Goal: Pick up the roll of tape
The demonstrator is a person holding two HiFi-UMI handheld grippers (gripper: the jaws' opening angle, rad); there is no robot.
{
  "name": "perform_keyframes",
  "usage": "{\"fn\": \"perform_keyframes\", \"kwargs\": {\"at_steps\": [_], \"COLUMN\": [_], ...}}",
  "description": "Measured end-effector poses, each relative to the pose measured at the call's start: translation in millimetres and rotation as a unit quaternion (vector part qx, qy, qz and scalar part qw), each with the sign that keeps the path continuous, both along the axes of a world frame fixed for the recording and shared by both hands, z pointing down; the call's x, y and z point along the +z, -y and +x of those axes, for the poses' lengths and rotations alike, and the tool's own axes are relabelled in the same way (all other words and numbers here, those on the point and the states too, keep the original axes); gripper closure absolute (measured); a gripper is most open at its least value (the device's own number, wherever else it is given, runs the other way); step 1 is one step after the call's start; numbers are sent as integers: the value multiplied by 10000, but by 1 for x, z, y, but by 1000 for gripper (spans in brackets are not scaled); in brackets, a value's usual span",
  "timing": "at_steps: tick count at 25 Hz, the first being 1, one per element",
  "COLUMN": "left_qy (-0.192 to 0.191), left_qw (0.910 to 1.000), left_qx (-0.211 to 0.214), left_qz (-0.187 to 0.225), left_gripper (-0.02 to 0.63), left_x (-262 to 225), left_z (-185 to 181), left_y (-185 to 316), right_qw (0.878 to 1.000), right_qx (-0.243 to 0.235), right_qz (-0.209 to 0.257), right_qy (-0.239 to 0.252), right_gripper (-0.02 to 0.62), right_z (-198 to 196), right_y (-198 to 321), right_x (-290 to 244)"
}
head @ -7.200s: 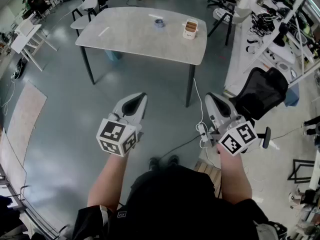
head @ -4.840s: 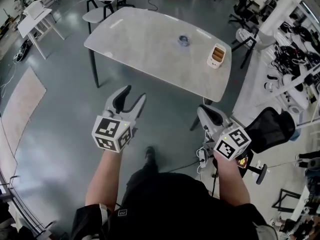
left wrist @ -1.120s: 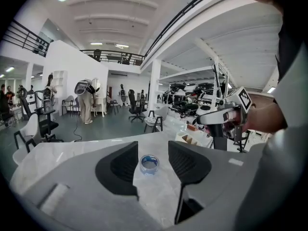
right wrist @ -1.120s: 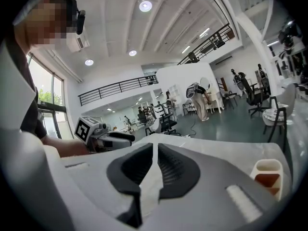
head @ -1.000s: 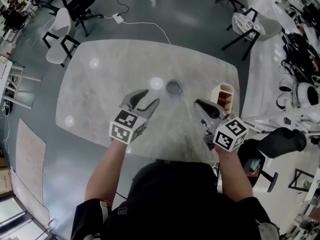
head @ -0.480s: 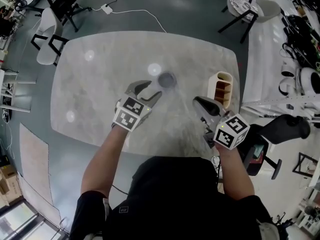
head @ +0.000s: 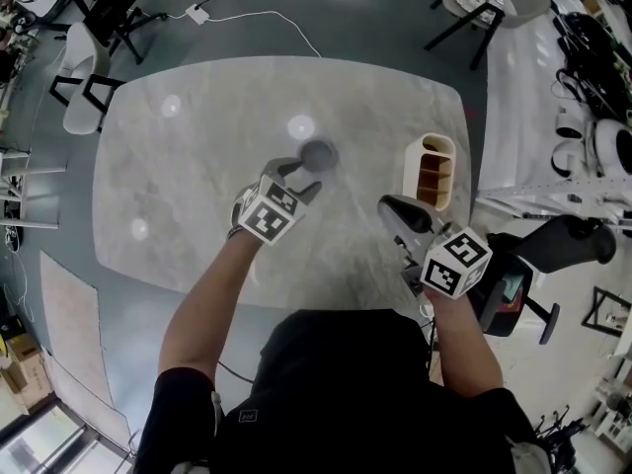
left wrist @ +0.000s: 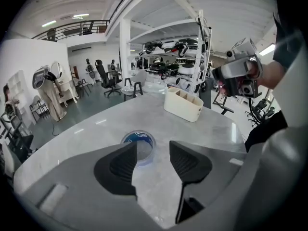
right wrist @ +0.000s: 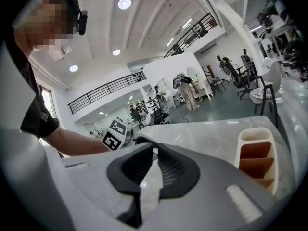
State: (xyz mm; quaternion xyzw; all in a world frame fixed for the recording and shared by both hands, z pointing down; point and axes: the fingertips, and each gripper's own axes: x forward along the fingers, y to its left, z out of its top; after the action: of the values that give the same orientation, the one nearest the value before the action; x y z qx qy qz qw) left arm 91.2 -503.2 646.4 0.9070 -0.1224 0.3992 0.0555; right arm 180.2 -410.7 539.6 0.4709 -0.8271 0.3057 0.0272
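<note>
A roll of tape [head: 318, 153] lies flat on the grey marble table [head: 188, 156]; in the left gripper view the tape roll [left wrist: 139, 143] looks blue and clear. My left gripper [head: 298, 174] tilts down at it. Its jaws have just been opening further and stand wide apart. The roll lies just past the tips of the left gripper [left wrist: 153, 149], partly hidden by the left jaw, and nothing is pressed between the pads. My right gripper [head: 391, 206] hovers over the table's right part, away from the roll. The tips of the right gripper [right wrist: 154, 149] meet on nothing.
A cream organizer with brown compartments [head: 432, 171] stands right of the tape; the same organizer [right wrist: 257, 157] is beside my right gripper. Chairs [head: 84, 62] stand past the table's far left corner. A black office chair [head: 558, 245] stands to the right.
The person has walked up to the table. Within the last second my left gripper dropped and moved forward to the tape, tilting further down. The right gripper sank a little.
</note>
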Motion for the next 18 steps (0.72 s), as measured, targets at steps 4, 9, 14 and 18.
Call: {"fn": "perform_keyframes", "kwargs": {"at_steps": [4, 9, 14, 18], "left_qy": [333, 719, 1254, 1655], "left_qw": [9992, 9961, 9876, 9777], "left_qx": [194, 514, 933, 1284], "left_qz": [-37, 1, 144, 162], "left_gripper": [385, 382, 382, 383], "left_x": [26, 52, 76, 93], "left_z": [9, 21, 31, 35], "left_y": [1, 1, 2, -1], "right_qw": [10000, 9998, 9996, 9995], "right_qx": [52, 102, 117, 83], "right_qz": [-61, -128, -176, -209], "right_qy": [53, 119, 183, 216], "right_gripper": [574, 574, 574, 574], "right_z": [9, 19, 28, 31], "right_y": [-1, -1, 0, -2], "right_x": [8, 18, 23, 28]}}
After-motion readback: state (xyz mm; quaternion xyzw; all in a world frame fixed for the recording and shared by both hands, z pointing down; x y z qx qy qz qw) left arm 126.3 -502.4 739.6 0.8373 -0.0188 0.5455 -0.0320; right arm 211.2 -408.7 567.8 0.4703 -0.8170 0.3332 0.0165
